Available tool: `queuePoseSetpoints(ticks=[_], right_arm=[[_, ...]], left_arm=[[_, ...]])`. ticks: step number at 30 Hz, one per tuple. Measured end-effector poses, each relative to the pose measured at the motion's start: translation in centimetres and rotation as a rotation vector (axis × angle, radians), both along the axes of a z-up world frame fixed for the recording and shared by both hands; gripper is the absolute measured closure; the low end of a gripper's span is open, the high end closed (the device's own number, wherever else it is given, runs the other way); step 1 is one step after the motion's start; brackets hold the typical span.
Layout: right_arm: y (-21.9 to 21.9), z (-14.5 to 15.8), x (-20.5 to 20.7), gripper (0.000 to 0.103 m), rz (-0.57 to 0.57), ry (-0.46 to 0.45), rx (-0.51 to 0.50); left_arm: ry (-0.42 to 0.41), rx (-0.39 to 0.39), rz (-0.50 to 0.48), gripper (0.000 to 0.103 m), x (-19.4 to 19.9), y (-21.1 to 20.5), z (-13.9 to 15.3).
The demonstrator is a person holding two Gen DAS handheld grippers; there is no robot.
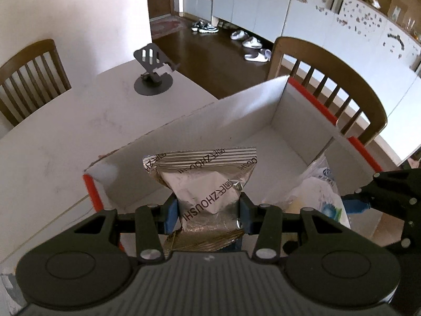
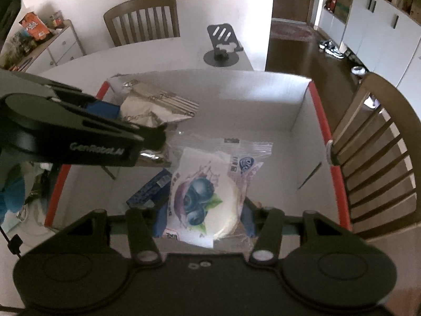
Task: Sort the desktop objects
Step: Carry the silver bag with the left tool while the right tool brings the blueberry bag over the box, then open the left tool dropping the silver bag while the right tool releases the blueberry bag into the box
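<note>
A silver foil packet carries grey stripes and dark lettering. The clear wrapper bears blueberries with green leaves. The box is white inside with red edges. The stand is dark grey on the white tabletop.

"ZHOUSHI" on silver packet

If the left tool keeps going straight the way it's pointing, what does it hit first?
Probably the box floor: the left tool, shut on the foil packet, points down into it. Depth is unclear.

The left claw hides part of the silver packet.
</note>
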State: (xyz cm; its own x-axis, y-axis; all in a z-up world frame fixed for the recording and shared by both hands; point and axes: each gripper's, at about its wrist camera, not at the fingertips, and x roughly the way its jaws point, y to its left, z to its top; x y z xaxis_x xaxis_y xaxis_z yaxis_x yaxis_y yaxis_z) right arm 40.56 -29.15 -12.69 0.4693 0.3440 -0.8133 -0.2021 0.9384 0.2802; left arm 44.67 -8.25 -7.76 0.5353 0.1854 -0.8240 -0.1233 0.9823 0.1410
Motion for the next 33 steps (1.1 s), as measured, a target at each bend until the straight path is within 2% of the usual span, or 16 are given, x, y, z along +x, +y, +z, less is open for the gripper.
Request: queuePoseSetpoints(ticks=[6,15,27,33], right_arm=[[0.8,-1.3,0.7,0.05,0.019,0.03,0.0],[1.1,-2.4,1.6,0.05,0.03,0.061,-0.028],[1.1,-2.6,4.0,0.05,0.062,0.08,-0.055],[1.0,-2.8,4.3,0.046,0.079,0.085,-0.044]], left_arm=[[0.046,0.041,-0.02,0.058,1.1,-0.3,-1.8],[0.109,0.051,-0.01,0.058,2.2,0.1,-3.6],[0.163,0.046,0.013,0.058,3.1,0.8,-4.4],[0.186,0.025,0.024,0.057,3.3,1.1,-4.7]])
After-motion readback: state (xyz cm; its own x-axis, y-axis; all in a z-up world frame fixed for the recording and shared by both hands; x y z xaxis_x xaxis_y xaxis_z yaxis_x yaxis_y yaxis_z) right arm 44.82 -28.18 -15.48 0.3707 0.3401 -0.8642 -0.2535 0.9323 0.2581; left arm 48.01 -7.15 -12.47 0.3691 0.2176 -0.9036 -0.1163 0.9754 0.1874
